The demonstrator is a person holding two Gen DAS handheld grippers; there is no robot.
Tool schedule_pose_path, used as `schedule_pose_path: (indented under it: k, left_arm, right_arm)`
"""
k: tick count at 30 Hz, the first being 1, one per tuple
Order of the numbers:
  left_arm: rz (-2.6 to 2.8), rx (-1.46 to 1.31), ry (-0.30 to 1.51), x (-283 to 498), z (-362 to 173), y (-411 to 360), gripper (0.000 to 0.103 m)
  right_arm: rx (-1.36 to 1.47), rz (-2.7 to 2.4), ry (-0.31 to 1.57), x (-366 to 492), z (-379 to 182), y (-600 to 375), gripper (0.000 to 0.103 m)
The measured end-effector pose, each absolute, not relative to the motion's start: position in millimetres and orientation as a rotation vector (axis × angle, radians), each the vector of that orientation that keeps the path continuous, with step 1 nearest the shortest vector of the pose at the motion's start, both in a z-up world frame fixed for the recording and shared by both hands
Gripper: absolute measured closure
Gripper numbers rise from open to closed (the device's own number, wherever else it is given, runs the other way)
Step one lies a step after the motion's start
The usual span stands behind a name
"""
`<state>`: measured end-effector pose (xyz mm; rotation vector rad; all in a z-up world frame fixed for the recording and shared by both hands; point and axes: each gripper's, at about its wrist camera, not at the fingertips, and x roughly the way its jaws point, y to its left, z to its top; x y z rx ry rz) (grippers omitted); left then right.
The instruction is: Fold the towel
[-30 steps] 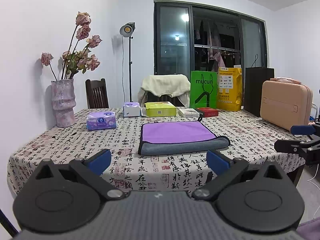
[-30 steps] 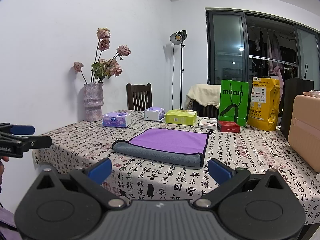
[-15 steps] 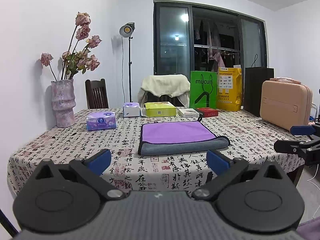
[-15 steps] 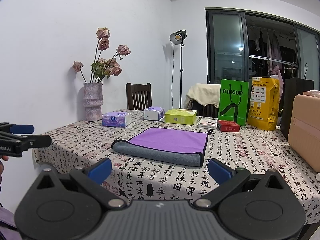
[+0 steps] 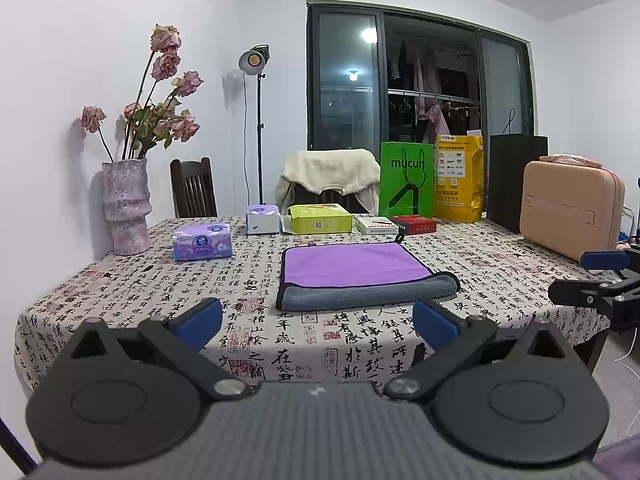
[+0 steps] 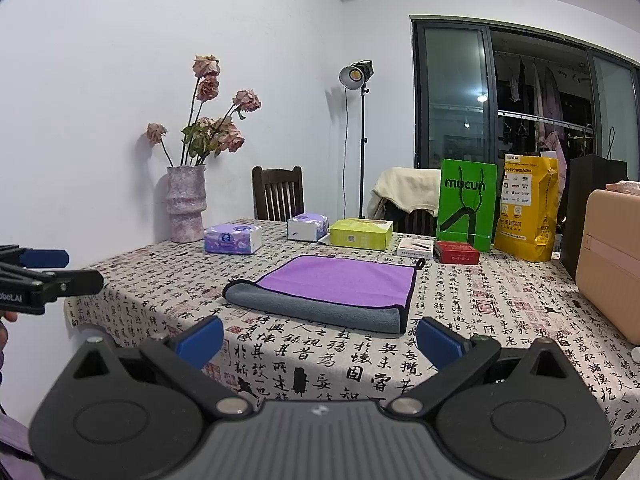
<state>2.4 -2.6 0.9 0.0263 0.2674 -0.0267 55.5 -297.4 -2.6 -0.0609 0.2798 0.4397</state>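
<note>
Behind the patterned counter (image 5: 120, 280) nothing has changed: we hold both grippers' fingers open, short of the folded towel (image 5: 356, 272).

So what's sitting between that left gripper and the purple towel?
Nothing but bare tablecloth. In the left wrist view, the open left gripper is held back from the table edge, and only printed cloth separates it from the towel.

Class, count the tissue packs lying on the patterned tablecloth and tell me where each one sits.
2. One purple tissue pack lies near the vase; a smaller white-and-purple pack sits farther back, left of the yellow-green box. None seems hidden.
</note>
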Motion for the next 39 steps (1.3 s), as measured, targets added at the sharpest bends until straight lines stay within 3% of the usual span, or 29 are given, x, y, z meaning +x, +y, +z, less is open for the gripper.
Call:
schedule_pose_path:
  k: [21,39]
  left_arm:
    - [-0.020,0.050,0.260,10,2,-2,0.000]
    - [0.010,0.058,0.358,73,-7,14,0.000]
  right_arm:
    - [-0.058,0.442,0.282,65,-5,-294,0.000]
    - [-0.046,0.412,0.331,122,-20,-292,0.000]
